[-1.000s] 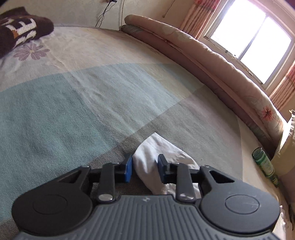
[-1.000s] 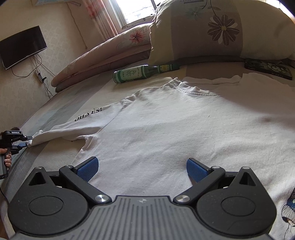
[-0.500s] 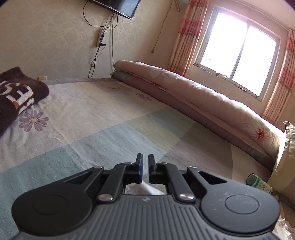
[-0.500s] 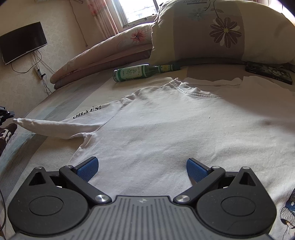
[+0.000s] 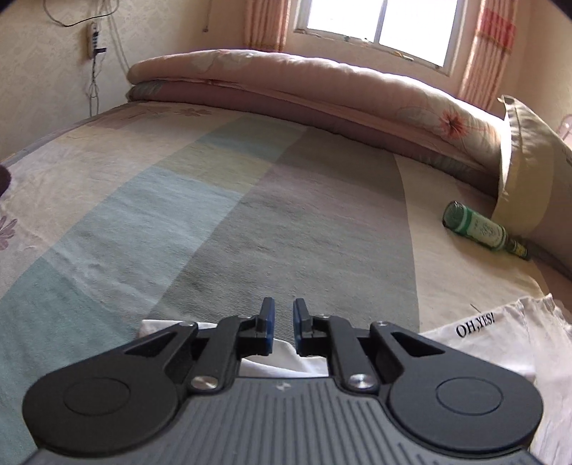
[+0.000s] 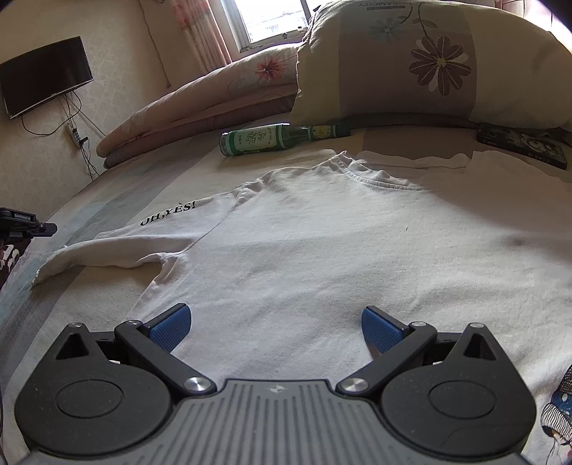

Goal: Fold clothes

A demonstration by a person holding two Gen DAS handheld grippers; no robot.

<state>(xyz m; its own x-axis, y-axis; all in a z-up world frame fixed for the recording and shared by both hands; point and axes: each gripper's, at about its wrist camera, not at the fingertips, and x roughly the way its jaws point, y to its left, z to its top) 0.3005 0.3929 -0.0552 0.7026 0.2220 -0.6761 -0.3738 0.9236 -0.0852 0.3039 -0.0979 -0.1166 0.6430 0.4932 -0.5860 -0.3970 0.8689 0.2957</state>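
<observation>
Currently on the bed: one white T-shirt (image 6: 321, 243), laid flat and face down across the patchwork bedspread (image 5: 200, 221), neckline toward the pillow. Its left-hand sleeve, printed "OH,YES!" (image 6: 168, 214), lies stretched outward over the bedspread, cuff end near the bed edge.

Left gripper (image 5: 283, 323): blue-padded fingers drawn close with a narrow gap showing between them, no cloth in that gap; it hangs just above the sleeve cuff, white fabric visible below and behind the fingers. In the right wrist view it shows as a small black shape (image 6: 26, 225) apart from the cuff.

Right gripper (image 6: 277, 327): fingers spread wide, empty, low over the lower body of the shirt; whether the pads touch the cloth cannot be told.

Other items:
- Green glass bottle (image 6: 271, 138), white label, lying on its side just beside the pillow, beyond the shirt's shoulder.
- Floral pillow (image 6: 422, 60) at the head of the bed.
- Rolled pink quilt (image 5: 321, 89) along the far side under the window (image 5: 379, 25).
- Dark flat box (image 6: 522, 145) near the shirt's other sleeve.
- Wall-mounted television (image 6: 44, 77), with a power strip (image 5: 93, 39) and cables below.
</observation>
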